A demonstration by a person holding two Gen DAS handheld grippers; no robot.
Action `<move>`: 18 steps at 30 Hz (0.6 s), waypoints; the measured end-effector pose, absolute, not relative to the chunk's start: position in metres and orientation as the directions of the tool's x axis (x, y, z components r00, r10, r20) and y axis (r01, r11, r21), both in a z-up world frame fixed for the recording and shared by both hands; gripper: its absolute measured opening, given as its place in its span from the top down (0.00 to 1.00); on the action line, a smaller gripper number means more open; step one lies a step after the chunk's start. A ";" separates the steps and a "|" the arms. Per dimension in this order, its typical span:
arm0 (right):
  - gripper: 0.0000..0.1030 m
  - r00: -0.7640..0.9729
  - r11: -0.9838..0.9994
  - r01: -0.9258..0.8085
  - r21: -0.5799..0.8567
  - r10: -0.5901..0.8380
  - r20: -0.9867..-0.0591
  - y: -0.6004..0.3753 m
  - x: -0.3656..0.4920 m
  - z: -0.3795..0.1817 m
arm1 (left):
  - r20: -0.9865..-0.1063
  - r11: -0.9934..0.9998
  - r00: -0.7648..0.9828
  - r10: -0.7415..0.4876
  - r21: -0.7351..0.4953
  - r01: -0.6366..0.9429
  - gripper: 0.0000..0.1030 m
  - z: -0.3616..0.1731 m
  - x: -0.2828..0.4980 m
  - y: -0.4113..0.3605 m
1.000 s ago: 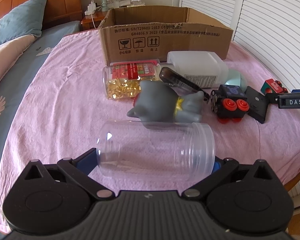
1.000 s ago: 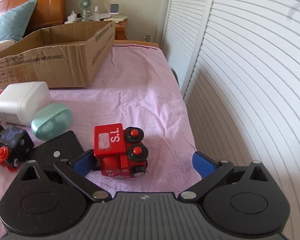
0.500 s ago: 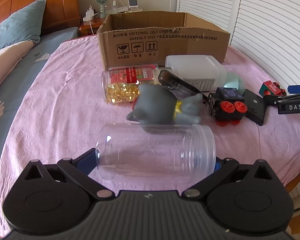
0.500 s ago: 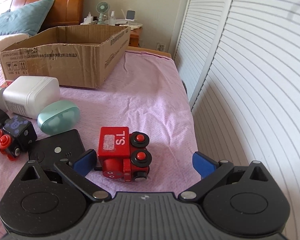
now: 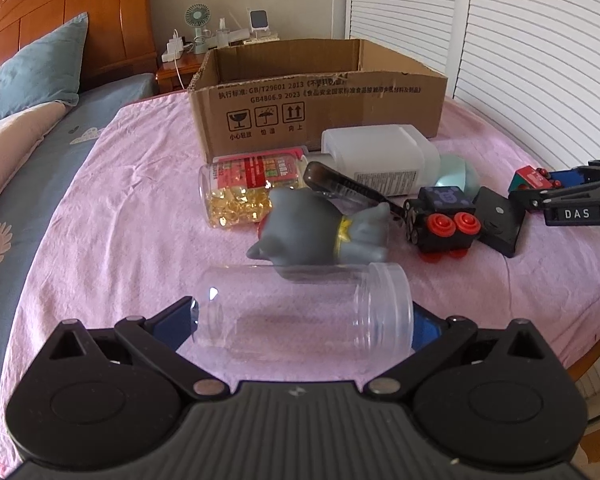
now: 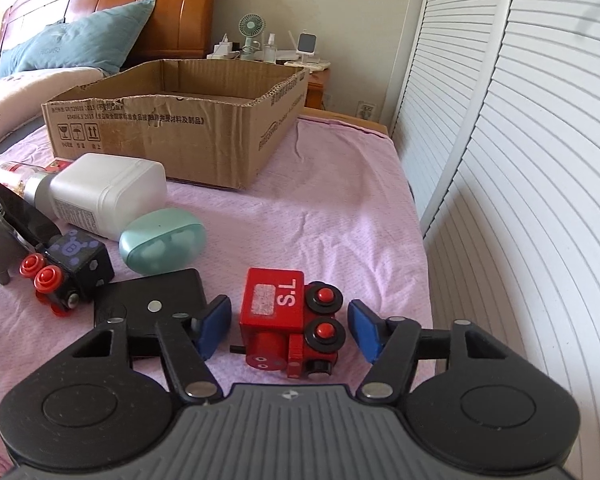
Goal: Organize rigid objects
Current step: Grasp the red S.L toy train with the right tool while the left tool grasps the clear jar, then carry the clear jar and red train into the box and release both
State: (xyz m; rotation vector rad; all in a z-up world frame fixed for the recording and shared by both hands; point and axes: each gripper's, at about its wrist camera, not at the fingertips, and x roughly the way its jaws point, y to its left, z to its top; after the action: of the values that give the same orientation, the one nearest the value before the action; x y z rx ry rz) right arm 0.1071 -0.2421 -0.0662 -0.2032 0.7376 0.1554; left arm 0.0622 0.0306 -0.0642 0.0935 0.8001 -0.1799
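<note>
red boxy wood train (image 6: 290, 322) btwn closing r gripper (image 6: 290, 326).

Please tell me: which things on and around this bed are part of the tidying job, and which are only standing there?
Job: clear jar, red train, black train, grey toy, capsule bottle, white bottle, mint case, cardboard box.

Lying about: blue pillow, fan, charger.

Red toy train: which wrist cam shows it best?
Right wrist: the red toy train sits close and whole between the closing right gripper pads, not yet touched. Left wrist shows it small, far right, partly hidden.
</note>
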 end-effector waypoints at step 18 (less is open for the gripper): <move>0.47 0.718 0.975 -0.185 -0.122 0.050 -0.694 -0.247 0.101 -0.064 | -0.730 0.982 0.667 -0.148 -0.031 0.184 0.09 -0.059 0.063 0.035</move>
State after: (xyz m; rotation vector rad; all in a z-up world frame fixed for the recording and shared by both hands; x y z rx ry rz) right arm 0.1007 -0.2469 -0.0640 -0.1886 0.7593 0.1308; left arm 0.0633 0.0349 -0.0588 0.0471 0.8193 -0.1877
